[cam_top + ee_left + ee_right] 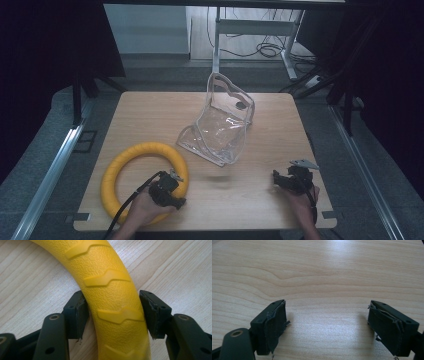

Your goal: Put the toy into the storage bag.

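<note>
Honestly, the left gripper has its jaws snug against both sides of the yellow ring, which lies flat at the near-left of the table. That bumpy rounded tube looks slippery, so if it's lifted from one side the ring could swing or twist out. The right gripper hangs wide apart over bare wood. Hard to tell what's in the clear plastic bag, and the left hand covers part of the ring.
</note>
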{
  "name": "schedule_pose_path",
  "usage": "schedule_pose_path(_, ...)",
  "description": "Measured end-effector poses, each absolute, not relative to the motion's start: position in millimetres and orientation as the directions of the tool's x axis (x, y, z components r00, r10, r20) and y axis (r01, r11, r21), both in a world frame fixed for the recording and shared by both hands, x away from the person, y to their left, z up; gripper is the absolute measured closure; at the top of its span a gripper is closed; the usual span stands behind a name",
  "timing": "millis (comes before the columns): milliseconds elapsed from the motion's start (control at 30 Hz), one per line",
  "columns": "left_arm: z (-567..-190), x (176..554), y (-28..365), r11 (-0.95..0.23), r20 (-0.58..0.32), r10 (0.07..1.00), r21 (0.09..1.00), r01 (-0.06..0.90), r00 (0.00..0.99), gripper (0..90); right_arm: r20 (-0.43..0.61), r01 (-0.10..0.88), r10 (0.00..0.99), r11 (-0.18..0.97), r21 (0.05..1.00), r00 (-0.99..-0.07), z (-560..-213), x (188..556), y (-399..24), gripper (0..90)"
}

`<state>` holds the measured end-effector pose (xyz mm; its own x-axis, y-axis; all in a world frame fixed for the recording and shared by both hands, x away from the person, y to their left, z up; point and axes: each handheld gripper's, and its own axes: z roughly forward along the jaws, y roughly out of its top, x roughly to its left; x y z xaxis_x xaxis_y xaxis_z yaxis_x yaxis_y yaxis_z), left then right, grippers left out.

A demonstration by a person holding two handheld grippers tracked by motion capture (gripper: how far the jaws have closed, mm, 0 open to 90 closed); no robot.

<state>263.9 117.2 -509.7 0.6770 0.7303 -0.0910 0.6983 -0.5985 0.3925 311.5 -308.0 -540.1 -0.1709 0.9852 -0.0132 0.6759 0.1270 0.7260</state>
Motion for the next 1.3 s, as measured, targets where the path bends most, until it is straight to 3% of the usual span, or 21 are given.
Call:
schedule_pose_path(233,-511,262,119,-0.581,-0.101,0.736,0.412,0.702,0.669,43.2,-0.013,0.676,0.985,0.127,0.726,-0.17,-540,311,-308,15.8)
schedule_pose_path(633,-504,258,139,-0.455,-0.227,0.741,0.522,0.721,0.632,44.7,-0.012,0.677,0.985,0.125,0.726,-0.169,-540,312,-308,15.8)
schedule_pose_path(1300,-442,247,198,-0.199,-0.33,0.72,0.744,0.638,0.61,45.3,-0.013,0.677,0.986,0.126,0.725,-0.169,-540,312,-308,15.7)
